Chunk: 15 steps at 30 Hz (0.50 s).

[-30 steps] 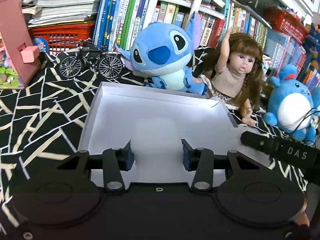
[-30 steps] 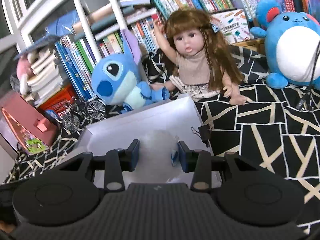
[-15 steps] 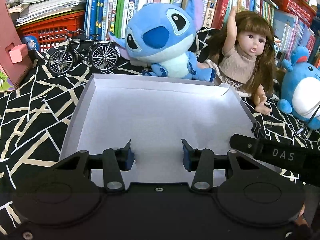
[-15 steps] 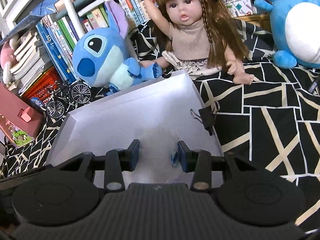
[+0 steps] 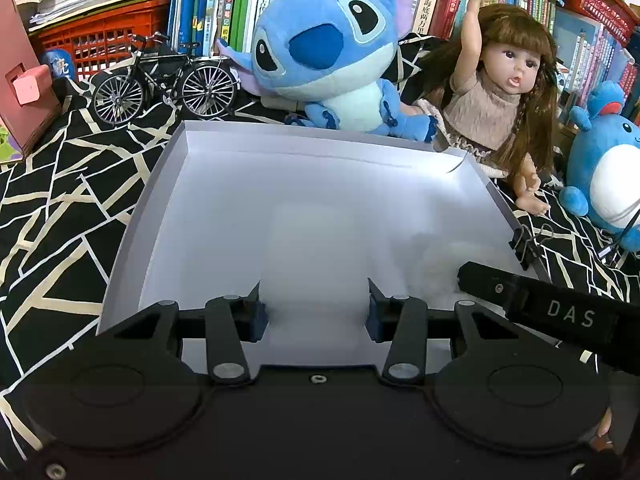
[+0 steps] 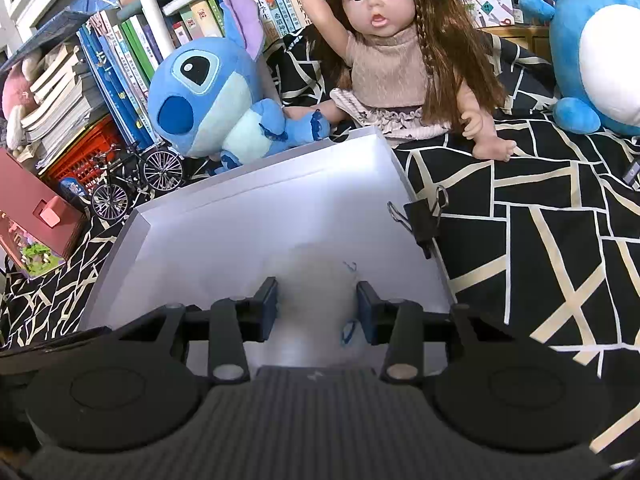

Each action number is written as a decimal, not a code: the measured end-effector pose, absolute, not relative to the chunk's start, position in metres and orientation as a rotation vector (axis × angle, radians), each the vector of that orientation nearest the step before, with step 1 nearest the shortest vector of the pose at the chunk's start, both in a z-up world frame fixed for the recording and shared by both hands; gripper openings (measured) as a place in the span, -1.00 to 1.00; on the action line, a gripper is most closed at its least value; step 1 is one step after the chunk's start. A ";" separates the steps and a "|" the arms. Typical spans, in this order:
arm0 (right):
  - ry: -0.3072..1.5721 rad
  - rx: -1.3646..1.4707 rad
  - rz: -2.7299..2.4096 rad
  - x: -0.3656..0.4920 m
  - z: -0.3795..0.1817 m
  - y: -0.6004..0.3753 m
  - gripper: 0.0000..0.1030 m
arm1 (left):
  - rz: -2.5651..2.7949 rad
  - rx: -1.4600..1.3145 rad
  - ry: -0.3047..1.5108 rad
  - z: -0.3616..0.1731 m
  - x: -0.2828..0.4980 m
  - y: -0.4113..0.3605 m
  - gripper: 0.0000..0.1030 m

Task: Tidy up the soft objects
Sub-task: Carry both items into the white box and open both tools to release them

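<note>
Cotton-like white fluff [image 6: 316, 292] sits between the fingers of the right gripper [image 6: 316, 306], low in the centre of the right wrist view, hanging over the grey tray [image 6: 224, 216]. The fingers look closed onto it, though it is so pale and blurred against the tray that I judge the grip rather than see it plainly. A second pale wad [image 5: 316, 248] shows between the fingers of the left gripper [image 5: 314, 308] at lower centre of the left wrist view; whether those fingers press it or merely frame it I cannot tell (it blends into the tray floor).

The step in hand seems to be carrying the soft pieces over the tray for putting down. Next comes lowering the right gripper toward the tray floor and parting its fingers, keeping clear of the binder clip [image 6: 422, 220] on the tray's right rim. Beyond the far rim sit the blue plush [image 5: 332, 56] and the doll [image 5: 504, 100], untouched.
</note>
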State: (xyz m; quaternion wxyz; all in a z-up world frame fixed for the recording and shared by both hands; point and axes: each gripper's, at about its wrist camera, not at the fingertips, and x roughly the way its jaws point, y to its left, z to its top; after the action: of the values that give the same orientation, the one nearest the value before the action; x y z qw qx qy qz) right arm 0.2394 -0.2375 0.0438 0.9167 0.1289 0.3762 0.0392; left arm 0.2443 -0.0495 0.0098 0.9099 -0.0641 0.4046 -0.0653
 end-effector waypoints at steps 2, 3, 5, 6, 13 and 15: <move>0.763 0.266 0.095 0.238 0.046 -0.238 -0.08 | -0.131 -0.132 0.832 0.012 0.243 -0.049 -0.11; 0.760 0.266 0.099 0.237 0.047 -0.238 -0.04 | -0.130 -0.135 0.829 0.013 0.242 -0.049 -0.05; 0.742 0.270 0.101 0.234 0.050 -0.239 0.07 | -0.138 -0.145 0.817 0.018 0.239 -0.047 0.24; 0.735 0.273 0.104 0.233 0.052 -0.240 0.16 | -0.141 -0.144 0.808 0.021 0.237 -0.046 0.30; 0.683 0.260 0.136 0.220 0.070 -0.242 0.40 | -0.137 -0.110 0.739 0.040 0.219 -0.037 0.59; 0.666 0.255 0.145 0.214 0.075 -0.243 0.46 | -0.140 -0.105 0.733 0.043 0.214 -0.033 0.64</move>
State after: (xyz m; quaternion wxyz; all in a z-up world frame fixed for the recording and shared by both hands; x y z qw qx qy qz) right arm 0.2136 -0.2433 0.0753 0.9345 0.1247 0.3257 0.0710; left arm 0.2137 -0.0329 0.0431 0.9298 -0.0514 0.3580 -0.0686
